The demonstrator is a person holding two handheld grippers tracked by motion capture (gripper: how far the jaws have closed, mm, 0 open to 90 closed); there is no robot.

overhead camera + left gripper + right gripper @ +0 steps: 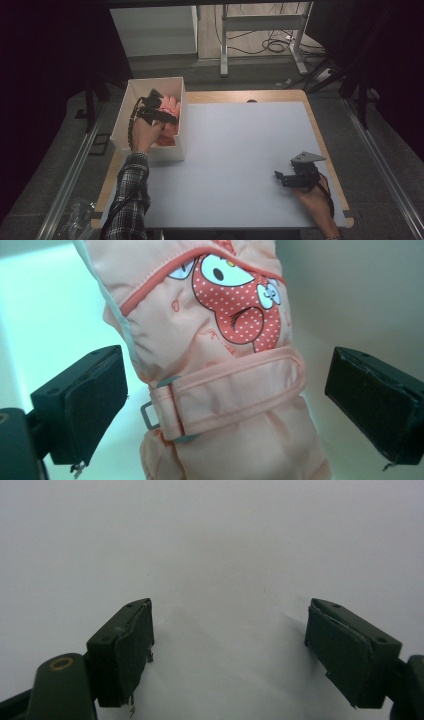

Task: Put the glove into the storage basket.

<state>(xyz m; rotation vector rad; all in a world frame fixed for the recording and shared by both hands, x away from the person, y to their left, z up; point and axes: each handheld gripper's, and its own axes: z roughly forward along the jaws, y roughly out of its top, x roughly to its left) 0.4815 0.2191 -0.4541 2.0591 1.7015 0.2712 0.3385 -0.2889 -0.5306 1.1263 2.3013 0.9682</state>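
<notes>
A peach-pink child's glove point(220, 370) with a red dotted cartoon patch and a wrist strap lies inside a white box point(126, 107) at the table's back left. My left gripper point(159, 111) is down in the box, open, its jaws standing wide on either side of the glove point(171, 112) near the strap without touching it. My right gripper point(284, 178) rests low over the white tabletop near the front right, open, with nothing between its jaws point(227, 650).
The white table surface point(240, 150) stretches between the box and my right hand. The table's wooden edge point(325, 150) runs close along the right. A desk frame and cables point(270, 40) stand on the floor behind the table.
</notes>
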